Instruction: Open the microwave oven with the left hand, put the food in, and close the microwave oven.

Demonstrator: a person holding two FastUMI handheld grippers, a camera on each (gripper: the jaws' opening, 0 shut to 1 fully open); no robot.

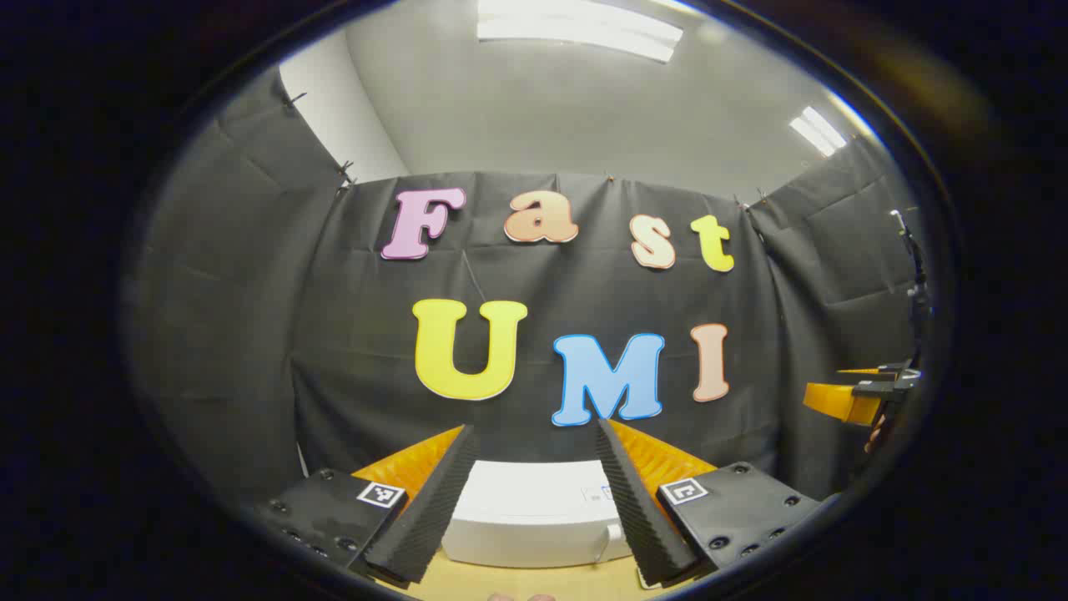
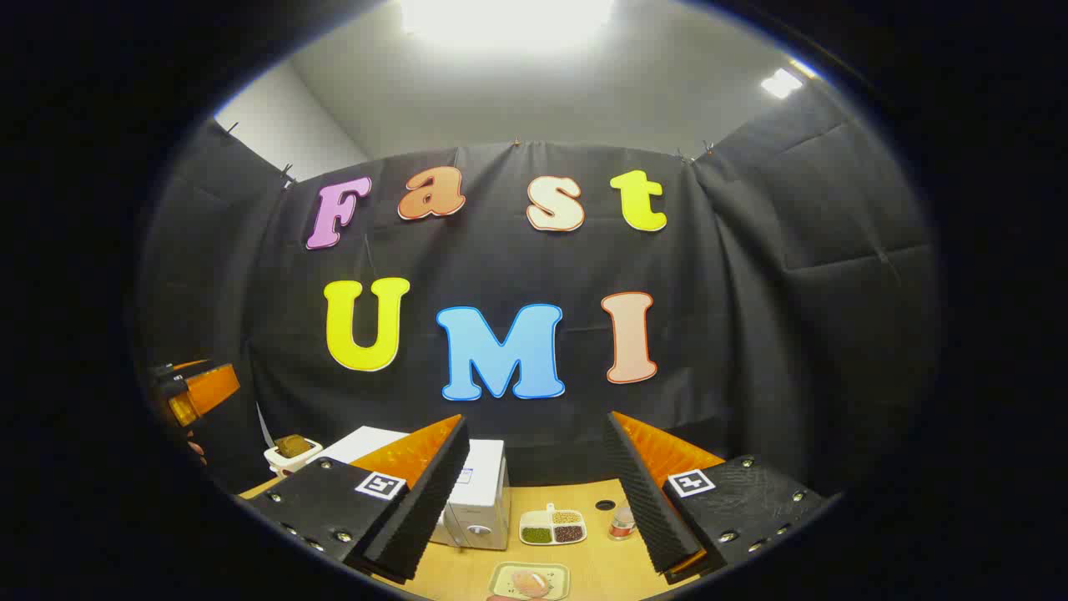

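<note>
The white microwave oven [image 1: 534, 509] stands on the wooden table straight ahead of my left gripper [image 1: 534, 427], which is open and held above and short of it, touching nothing. In the right gripper view the microwave oven [image 2: 480, 492] sits left of centre, its front with a round knob facing me. A small pale tray of pinkish food [image 2: 530, 580] lies on the table at the bottom edge. My right gripper [image 2: 536, 419] is open and empty, raised above the table. The left gripper's body [image 2: 196, 388] shows at the far left, the right gripper's body [image 1: 859, 401] at the far right.
On the wooden table [image 2: 592, 501] right of the microwave lie a white divided dish of beans [image 2: 552, 527] and a small jar [image 2: 622, 523]. A white cup holding something brown [image 2: 288, 451] stands to the left of the oven. Black cloth walls close the booth.
</note>
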